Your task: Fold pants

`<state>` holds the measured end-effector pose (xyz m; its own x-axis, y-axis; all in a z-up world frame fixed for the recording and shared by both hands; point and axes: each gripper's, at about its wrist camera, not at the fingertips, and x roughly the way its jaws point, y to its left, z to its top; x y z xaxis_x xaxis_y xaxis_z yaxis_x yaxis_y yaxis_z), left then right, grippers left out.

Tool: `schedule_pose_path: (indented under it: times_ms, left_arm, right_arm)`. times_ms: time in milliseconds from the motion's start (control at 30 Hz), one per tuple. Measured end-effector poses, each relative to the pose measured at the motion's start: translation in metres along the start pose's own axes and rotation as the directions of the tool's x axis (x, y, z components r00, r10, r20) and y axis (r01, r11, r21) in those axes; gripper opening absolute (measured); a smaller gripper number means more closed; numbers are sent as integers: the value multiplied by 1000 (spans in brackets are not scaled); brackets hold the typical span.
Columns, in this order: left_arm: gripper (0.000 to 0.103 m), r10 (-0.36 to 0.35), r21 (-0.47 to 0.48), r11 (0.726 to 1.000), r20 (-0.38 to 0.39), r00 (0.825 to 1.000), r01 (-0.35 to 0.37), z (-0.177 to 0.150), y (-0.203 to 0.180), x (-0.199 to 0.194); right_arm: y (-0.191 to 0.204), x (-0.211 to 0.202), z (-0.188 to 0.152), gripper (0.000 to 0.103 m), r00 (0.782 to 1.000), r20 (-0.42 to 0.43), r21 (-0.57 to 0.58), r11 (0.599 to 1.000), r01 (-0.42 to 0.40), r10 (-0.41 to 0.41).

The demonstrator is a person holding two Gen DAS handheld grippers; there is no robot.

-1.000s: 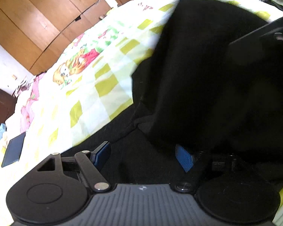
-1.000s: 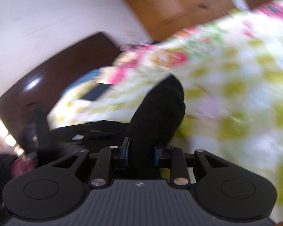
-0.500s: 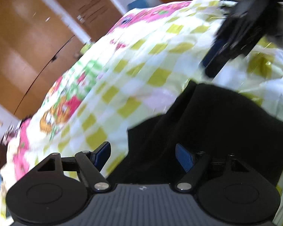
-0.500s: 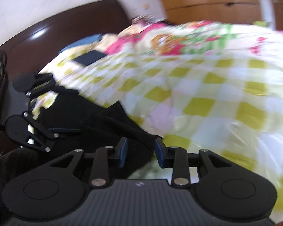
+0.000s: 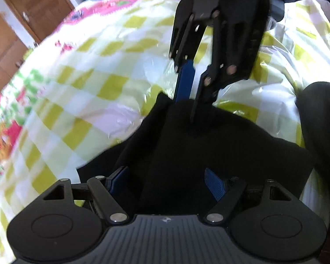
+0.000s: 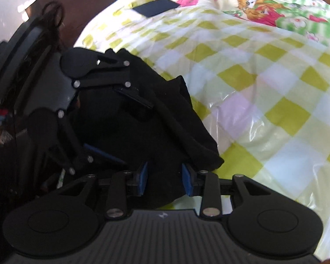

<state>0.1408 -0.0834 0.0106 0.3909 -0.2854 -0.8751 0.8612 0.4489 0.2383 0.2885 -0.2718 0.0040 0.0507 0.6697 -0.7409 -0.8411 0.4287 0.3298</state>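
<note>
Left wrist view: the left gripper (image 5: 165,180) is pointing down at the black pants (image 5: 209,149), which are lying bunched on a yellow-and-white checked bedcover (image 5: 112,70). Its two blue pads are standing wide apart, with a fold of the black cloth running between them; neither pad is pressing on it. Beyond, the right gripper (image 5: 188,96) is coming in from the top of the picture, its tips reaching down to the far edge of the pants; from here it is hard to tell how far apart its fingers are standing. A wooden wardrobe (image 5: 15,22) is showing at the upper left.

Right wrist view: the right gripper (image 6: 165,178) is hanging over the near edge of the pants (image 6: 143,114), and its blue pads are standing partly apart with black cloth lying between them. The jaws have just been opening a little, and the pads seem to be clear of the fabric, though the dark cloth is making that hard to judge. The left gripper (image 6: 129,129) is showing at the left, over the same heap. The checked bedcover (image 6: 264,88) is spreading to the right, with a dark flat object (image 6: 156,7) lying on it near the top.
</note>
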Motion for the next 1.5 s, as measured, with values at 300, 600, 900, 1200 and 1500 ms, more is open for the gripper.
schedule_pose_path:
  times_ms: [300, 600, 900, 1200, 1500]
  left_arm:
    - [40, -75, -1, 997, -54, 996, 75, -5, 1, 5]
    - [25, 15, -32, 999, 65, 998, -13, 0, 11, -22]
    - [23, 255, -171, 957, 122, 959, -232, 0, 48, 8]
    - [44, 381, -304, 886, 48, 923, -349, -72, 54, -53]
    - [48, 417, -458, 781, -123, 901, -424, -164, 50, -65]
  right_arm:
    - [21, 21, 6, 14, 990, -70, -63, 991, 114, -118]
    - [36, -23, 6, 5, 979, 32, 82, 976, 201, -204]
    - [-28, 7, -15, 9, 945, 113, 459, 860, 224, -307]
    - [-14, -27, -14, 16, 857, 163, 463, 805, 371, -489]
    - [56, 38, 51, 21, 940, 193, 264, 938, 225, -280]
